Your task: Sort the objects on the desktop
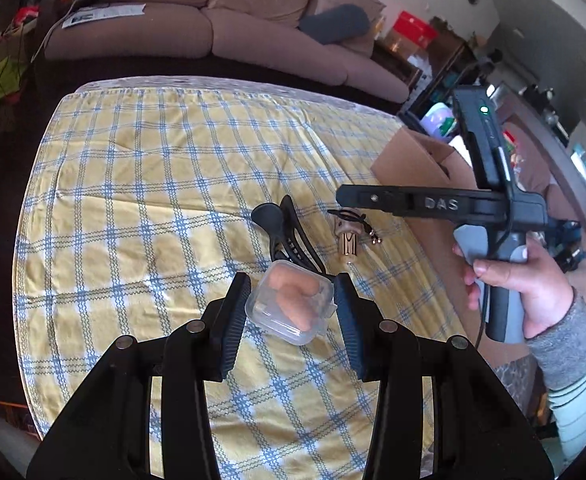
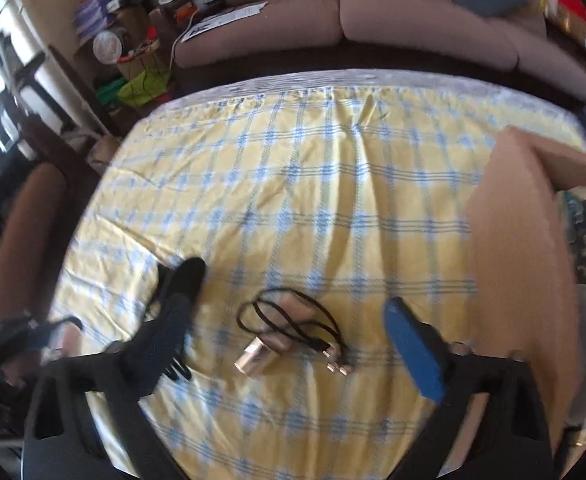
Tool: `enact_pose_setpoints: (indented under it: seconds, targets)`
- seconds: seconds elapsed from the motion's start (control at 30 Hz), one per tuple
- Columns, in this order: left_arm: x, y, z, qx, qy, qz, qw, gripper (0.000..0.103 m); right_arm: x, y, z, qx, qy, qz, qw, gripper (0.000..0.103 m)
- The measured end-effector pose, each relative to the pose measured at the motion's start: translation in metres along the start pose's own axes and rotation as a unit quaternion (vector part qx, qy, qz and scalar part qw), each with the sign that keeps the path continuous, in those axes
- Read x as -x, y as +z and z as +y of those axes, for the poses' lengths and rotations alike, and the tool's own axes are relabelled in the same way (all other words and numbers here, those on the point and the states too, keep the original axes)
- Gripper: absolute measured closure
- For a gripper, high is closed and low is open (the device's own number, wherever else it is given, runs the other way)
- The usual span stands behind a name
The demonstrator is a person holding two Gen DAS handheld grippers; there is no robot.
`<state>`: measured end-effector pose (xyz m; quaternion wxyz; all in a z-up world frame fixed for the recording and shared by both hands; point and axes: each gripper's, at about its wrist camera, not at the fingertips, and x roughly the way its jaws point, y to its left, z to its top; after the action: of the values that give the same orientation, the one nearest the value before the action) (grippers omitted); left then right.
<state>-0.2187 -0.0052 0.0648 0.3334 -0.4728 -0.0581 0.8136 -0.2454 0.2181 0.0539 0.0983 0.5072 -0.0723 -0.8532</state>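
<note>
**Left wrist view: case gripped, box is next**

Left tool point(image 1: 293, 304) is clamped on a small clear case point(image 1: 291, 307), lifted above the bench point(image 1: 133, 184). Next, I judge, it goes to the cardboard box point(image 1: 409, 160) at two o'clock. Right tool point(image 2: 293, 344) hangs wide open, the corded trinket point(image 2: 269, 344) between its fingers.

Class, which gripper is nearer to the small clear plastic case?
Left. The left gripper holds the small clear plastic case between its jaws; the right gripper hangs open off to the right, above the corded wooden charm.
</note>
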Motion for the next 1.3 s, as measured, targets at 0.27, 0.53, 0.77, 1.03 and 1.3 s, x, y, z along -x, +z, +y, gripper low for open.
enact_pose_setpoints:
  seconds: [0.27,0.53,0.77,1.03,1.3]
  targets:
    - [0.002,0.000,0.001,0.000,-0.006,-0.001,1.0000,0.063,-0.021,0.008,-0.007,-0.024,0.012,0.038,0.999,0.059]
    - [0.004,-0.001,-0.006,-0.004,-0.014,-0.002,0.9999,0.063,-0.004,-0.036,-0.015,-0.059,0.071,0.059,0.994,0.060]
    - [0.008,-0.002,-0.017,-0.014,-0.020,-0.002,0.9997,0.063,0.024,-0.059,0.016,0.018,0.049,0.068,0.996,0.046]
    - [0.006,-0.001,-0.015,-0.011,-0.020,-0.003,0.9997,0.063,0.041,-0.035,0.015,0.024,-0.008,0.001,1.000,0.034]
    - [0.006,-0.001,-0.015,-0.010,-0.021,-0.002,0.9997,0.063,0.004,-0.045,0.006,-0.037,0.004,0.021,0.999,0.034]
